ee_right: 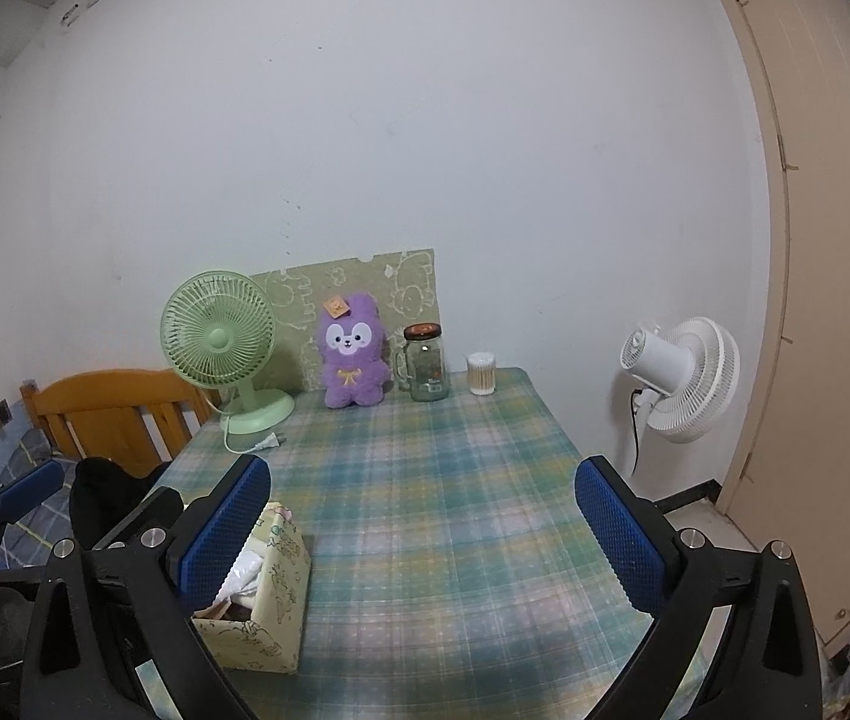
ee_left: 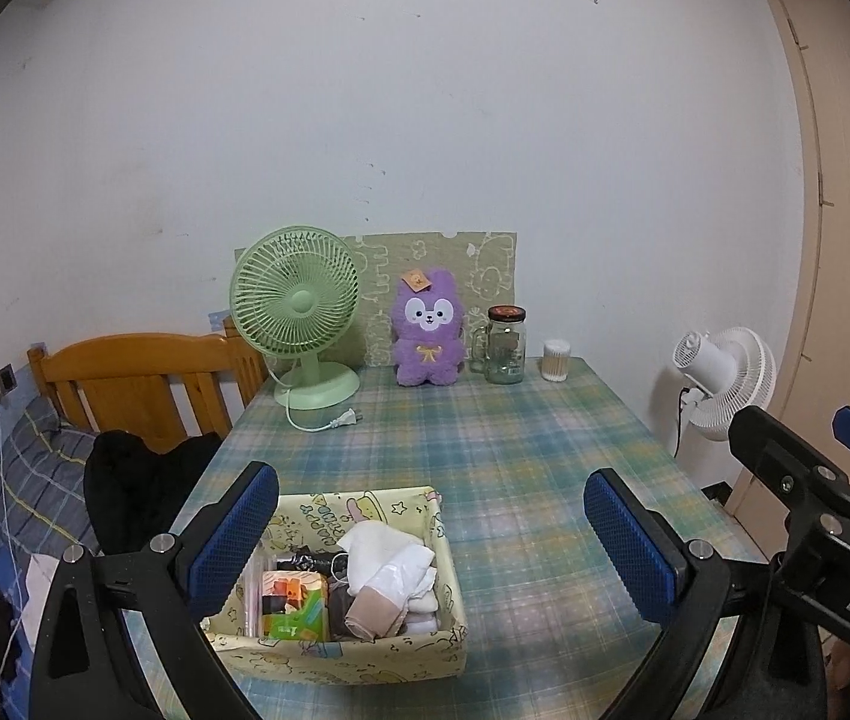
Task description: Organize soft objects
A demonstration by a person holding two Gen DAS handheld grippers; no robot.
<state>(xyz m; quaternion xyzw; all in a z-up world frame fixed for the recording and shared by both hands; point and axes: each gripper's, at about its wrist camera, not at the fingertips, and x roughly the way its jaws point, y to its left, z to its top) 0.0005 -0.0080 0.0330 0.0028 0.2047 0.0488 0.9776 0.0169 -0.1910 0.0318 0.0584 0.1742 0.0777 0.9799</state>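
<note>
A yellow cartoon-print fabric box (ee_left: 341, 654) sits near the front of the plaid table, holding white cloths (ee_left: 392, 564), beige and dark soft items and small packets. My left gripper (ee_left: 430, 546) hovers open above it, its left pad over the box's left side. The same box (ee_right: 269, 600) shows at the lower left of the right wrist view, beside the left finger of my open right gripper (ee_right: 425, 534), which holds nothing. A purple plush bunny (ee_left: 427, 330) (ee_right: 353, 351) sits upright at the table's back edge.
A green desk fan (ee_left: 299, 318) with a loose plug, a glass jar mug (ee_left: 505, 345) and a cotton swab tub (ee_left: 555, 360) line the back. A wooden bed frame (ee_left: 143, 384) with dark clothing (ee_left: 137, 480) lies left. A white fan (ee_right: 682, 378) and a door (ee_right: 832, 300) are right.
</note>
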